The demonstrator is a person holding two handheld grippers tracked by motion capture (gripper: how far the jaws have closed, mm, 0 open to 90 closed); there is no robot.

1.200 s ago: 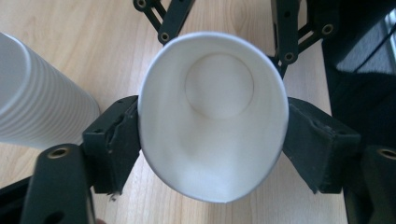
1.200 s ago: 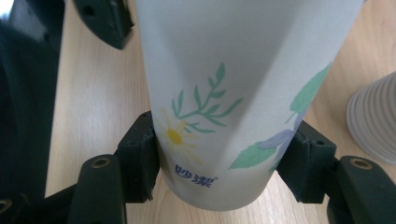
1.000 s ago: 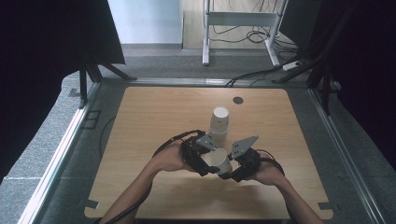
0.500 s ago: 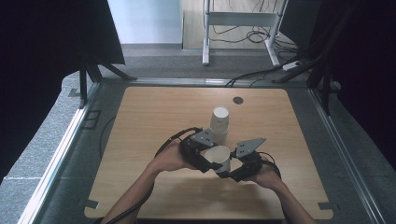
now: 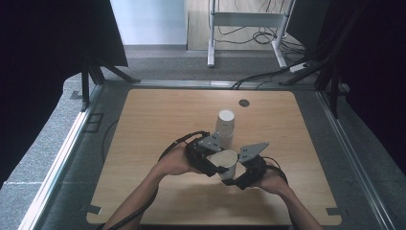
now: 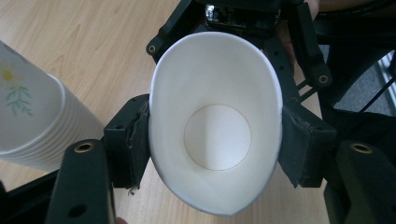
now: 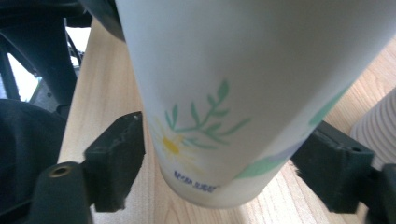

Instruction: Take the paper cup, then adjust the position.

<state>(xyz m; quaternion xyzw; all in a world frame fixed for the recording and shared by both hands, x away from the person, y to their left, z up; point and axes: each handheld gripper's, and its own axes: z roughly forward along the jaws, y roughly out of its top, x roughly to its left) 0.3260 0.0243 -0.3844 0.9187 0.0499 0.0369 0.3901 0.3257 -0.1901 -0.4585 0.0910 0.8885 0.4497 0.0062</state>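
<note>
We note a handover: the left gripper (image 6: 215, 140) has just been closing and its fingers (image 6: 127, 140) now squeeze the paper cup (image 6: 215, 130) by its rim. The right gripper (image 7: 219, 168) has just been opening; its fingers (image 7: 116, 154) stand clear of the cup's base. The cup hangs over the surface (image 5: 158, 120) near its front edge, beside the cup stack (image 5: 224, 125). Open room lies left and right.

The left gripper (image 6: 215, 140) clamps a white paper cup (image 6: 217, 135) by its rim, squeezing the mouth into an oval; its jaws have just been closing on it. Left of the cup stands a cup stack (image 6: 35, 116). Behind the cup sits the right gripper (image 6: 243, 18).
</note>
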